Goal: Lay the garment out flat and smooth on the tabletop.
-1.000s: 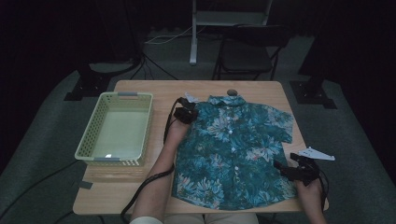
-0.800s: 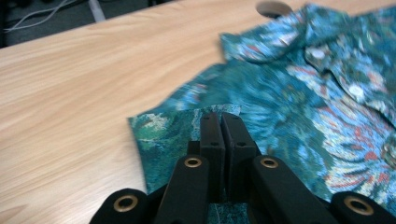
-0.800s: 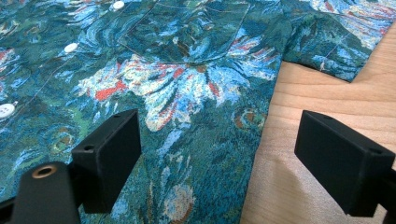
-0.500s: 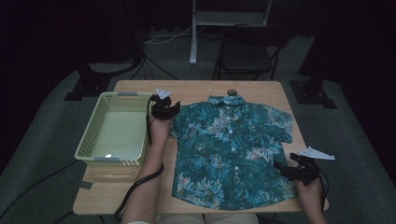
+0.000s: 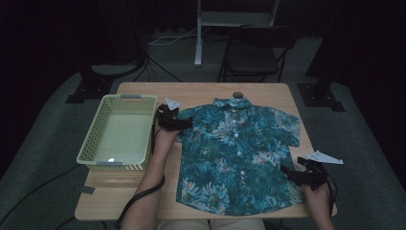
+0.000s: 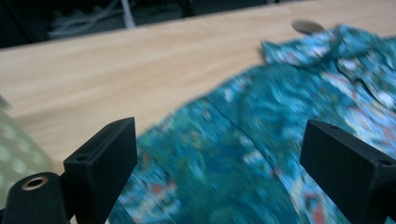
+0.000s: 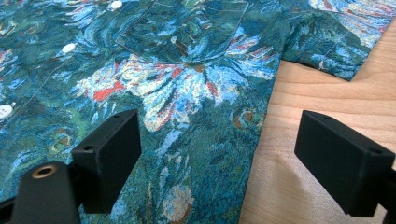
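Shirt (image 5: 237, 155), a teal short-sleeved one with a floral print and white buttons, lies spread flat and face up on the wooden desk (image 5: 201, 93), collar toward the far edge and hem toward the person. Its two sleeves stretch out to either side. The left gripper (image 5: 184, 123) sits at the shirt's left sleeve near the shoulder, just beside the pale green basket (image 5: 95, 129) that stands on the desk's left part. In the left gripper view its black fingers (image 6: 105, 163) are spread wide apart, with the blurred sleeve cloth lying between and below them and nothing pinched. The right gripper (image 5: 288, 173) rests at the shirt's lower right edge, close to the hem corner. In the right gripper view its fingers (image 7: 109, 154) are likewise spread wide, one over the printed cloth and the other over bare wood, with the shirt's side edge running between them. A small dark round object (image 5: 237, 94) lies on the desk just beyond the collar.
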The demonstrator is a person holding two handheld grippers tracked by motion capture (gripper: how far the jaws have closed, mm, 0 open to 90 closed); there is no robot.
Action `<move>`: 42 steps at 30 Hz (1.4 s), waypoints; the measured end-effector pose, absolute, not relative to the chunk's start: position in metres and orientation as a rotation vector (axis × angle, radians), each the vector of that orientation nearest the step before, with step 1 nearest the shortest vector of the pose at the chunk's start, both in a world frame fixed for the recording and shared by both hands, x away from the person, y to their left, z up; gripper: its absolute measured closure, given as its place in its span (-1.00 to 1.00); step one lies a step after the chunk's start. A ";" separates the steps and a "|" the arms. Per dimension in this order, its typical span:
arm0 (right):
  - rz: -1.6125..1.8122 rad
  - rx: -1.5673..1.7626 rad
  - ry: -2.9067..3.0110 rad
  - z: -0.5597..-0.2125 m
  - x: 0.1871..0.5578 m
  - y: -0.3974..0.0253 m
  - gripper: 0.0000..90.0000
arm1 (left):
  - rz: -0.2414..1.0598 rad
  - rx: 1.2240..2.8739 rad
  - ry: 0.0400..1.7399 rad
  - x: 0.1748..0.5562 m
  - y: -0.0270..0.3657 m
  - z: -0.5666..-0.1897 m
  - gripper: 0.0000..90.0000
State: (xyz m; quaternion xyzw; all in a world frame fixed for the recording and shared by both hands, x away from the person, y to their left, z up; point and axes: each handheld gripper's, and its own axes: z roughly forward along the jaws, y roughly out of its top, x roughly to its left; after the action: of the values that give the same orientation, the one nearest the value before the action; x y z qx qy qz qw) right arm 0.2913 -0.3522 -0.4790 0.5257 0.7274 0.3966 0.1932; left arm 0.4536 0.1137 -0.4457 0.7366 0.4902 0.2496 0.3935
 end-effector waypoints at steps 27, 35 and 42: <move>1.109 1.482 2.036 -0.479 0.292 -0.352 -0.69 | 0.572 1.888 1.127 0.382 0.117 -0.466 -0.73; 1.108 1.482 2.033 -0.479 0.291 -0.352 -0.69 | 0.577 1.823 1.097 0.356 0.120 -0.465 -0.73; 1.109 1.481 2.033 -0.479 0.291 -0.352 -0.69 | 0.576 1.804 1.044 0.327 0.124 -0.459 -0.73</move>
State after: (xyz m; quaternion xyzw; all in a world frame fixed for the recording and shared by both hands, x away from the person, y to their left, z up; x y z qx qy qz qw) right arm 0.2912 -0.3523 -0.4790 0.5283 0.7254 0.3958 0.1951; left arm 0.3272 0.1239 -0.4593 0.7364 0.4262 0.2349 0.4700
